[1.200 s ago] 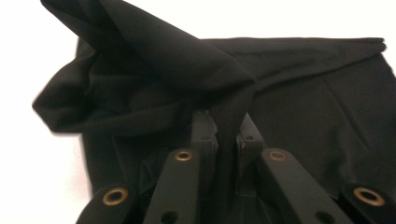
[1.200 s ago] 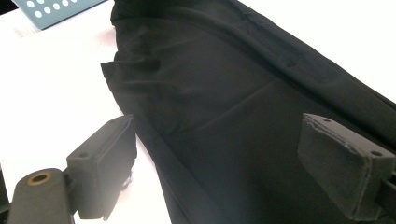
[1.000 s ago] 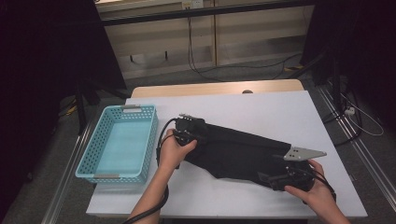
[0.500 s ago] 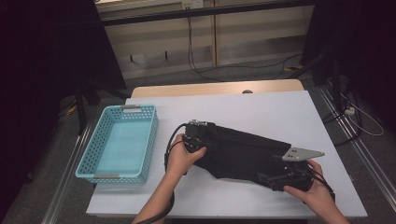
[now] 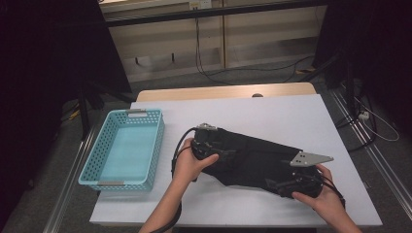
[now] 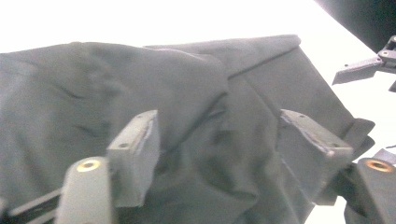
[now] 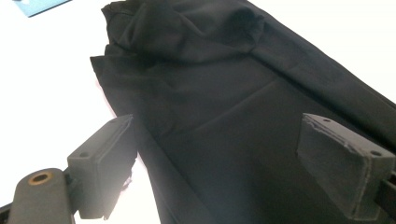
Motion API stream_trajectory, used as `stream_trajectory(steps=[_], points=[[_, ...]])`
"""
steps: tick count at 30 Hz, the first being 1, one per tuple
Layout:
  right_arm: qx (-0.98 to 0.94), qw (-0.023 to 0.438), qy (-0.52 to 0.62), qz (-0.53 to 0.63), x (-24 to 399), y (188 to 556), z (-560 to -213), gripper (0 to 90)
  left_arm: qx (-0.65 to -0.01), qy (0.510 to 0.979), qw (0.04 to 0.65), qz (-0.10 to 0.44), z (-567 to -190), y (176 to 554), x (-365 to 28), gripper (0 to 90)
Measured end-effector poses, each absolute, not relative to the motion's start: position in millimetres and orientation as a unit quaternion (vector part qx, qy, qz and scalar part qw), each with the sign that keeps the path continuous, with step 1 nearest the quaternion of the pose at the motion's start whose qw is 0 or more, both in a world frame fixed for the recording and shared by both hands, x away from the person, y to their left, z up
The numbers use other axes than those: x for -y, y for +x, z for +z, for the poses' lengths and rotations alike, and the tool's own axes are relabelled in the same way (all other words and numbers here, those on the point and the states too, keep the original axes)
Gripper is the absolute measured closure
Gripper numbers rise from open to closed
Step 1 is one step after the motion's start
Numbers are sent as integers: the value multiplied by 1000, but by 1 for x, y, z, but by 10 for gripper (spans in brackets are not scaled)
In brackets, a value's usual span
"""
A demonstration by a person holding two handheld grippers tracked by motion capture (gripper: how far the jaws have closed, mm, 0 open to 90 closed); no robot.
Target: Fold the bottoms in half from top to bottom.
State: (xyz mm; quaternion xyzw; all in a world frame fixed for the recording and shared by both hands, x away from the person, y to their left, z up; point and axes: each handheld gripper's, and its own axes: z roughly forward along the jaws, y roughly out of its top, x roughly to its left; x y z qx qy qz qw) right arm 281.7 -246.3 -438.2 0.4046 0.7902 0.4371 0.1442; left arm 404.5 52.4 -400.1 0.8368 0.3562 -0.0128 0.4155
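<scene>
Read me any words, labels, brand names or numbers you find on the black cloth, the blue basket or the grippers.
None can be read: the black cloth is plain, the blue basket shows no label, and the left gripper and right gripper carry no markings.

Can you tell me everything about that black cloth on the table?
The black cloth is a soft, thin-looking fabric, folded into a long shape that lies slanted across the white table, right of the blue basket. Its left end is bunched and wrinkled, with folds and a seam showing. The left hand-held gripper has just been opening its jaws there, with the cloth under them and nothing pinched. The right hand-held gripper sits open at the other end.
</scene>
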Motion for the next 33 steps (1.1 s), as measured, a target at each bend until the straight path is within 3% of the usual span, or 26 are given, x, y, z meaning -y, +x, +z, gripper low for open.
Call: stream_trajectory(steps=[10, 17, 25, 33], points=[[-798, 138, 387, 441, 228, 294, -437, 195, -383, 833, 398, 40, -399, 405, -85, 177], [-818, 129, 356, 434, 205, 306, -438, 332, -398, 833, 380, 55, -402, 402, -106, 151], [-836, 133, 341, 410, 187, 318, -442, 557, -417, 827, 372, 63, -407, 398, -122, 139], [-854, 130, 327, 384, 175, 326, -452, 687, -429, 823, 365, 68, -409, 398, -128, 121]])
